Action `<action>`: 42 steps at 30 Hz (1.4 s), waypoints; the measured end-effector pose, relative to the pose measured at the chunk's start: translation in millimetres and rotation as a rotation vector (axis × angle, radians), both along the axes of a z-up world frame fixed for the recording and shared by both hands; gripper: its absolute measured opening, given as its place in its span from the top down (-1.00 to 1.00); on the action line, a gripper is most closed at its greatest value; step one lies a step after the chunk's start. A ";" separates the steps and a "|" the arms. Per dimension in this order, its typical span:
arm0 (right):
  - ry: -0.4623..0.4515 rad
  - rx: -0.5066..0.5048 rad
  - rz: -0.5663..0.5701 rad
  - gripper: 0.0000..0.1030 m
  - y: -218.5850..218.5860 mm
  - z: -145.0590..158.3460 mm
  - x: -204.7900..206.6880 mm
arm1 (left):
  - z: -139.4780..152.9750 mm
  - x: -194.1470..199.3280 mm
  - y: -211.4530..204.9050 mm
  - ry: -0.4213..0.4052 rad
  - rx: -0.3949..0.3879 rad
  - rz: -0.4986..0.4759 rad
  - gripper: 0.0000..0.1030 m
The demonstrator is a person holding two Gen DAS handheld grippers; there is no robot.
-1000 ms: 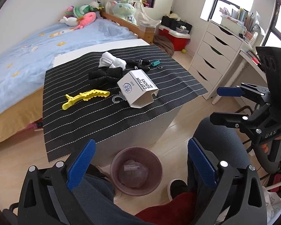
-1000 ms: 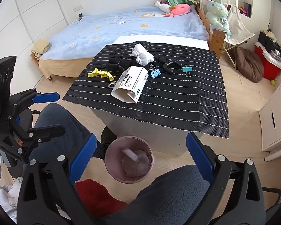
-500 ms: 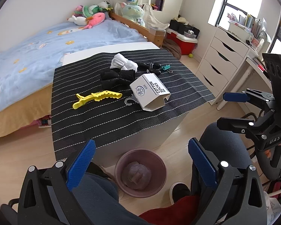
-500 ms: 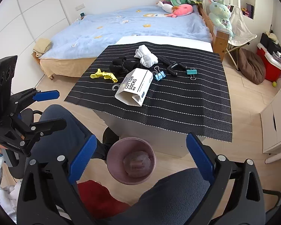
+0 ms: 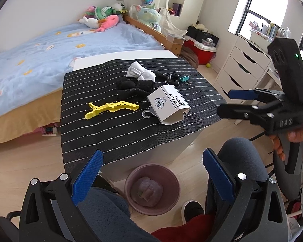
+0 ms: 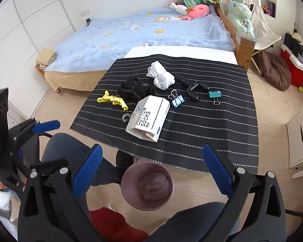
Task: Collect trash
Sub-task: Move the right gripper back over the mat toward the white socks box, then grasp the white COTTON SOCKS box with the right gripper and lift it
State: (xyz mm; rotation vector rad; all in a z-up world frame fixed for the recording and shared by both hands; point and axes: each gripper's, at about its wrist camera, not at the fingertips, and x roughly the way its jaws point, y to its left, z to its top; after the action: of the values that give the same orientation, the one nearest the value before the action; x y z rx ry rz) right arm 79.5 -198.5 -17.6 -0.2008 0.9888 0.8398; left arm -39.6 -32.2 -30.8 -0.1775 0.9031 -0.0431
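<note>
Right now you hold both the left gripper (image 5: 151, 178) and right gripper (image 6: 152, 171) spread empty above the bin (image 6: 147, 184), so next reach ahead to the sock box (image 6: 148, 118) on the tabletop (image 6: 202, 125).

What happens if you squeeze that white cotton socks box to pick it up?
The cotton socks box looks like thin card with an open, creased near end, so it would probably crumple. It seems empty, so likely light. Lying flat on the striped mat, it shouldn't roll.
</note>
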 end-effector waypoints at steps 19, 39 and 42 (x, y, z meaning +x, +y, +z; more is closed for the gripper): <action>0.216 -0.090 -0.042 -0.92 59.6 -50.4 70.4 | -7.1 -1.6 17.0 0.004 -0.011 0.035 -0.85; 0.319 -0.089 -0.017 -0.17 76.8 -67.7 77.6 | -9.4 -1.3 21.6 0.011 -0.022 0.045 -0.85; 0.314 -0.079 -0.011 -0.03 76.4 -65.5 75.9 | -9.3 -1.3 21.1 0.013 -0.020 0.046 -0.85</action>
State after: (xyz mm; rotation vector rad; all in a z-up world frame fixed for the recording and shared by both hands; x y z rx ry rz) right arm 155.4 -122.1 -83.1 -0.1329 1.3169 0.8386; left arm -40.9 -11.1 -40.0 -0.2179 0.9110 -0.0082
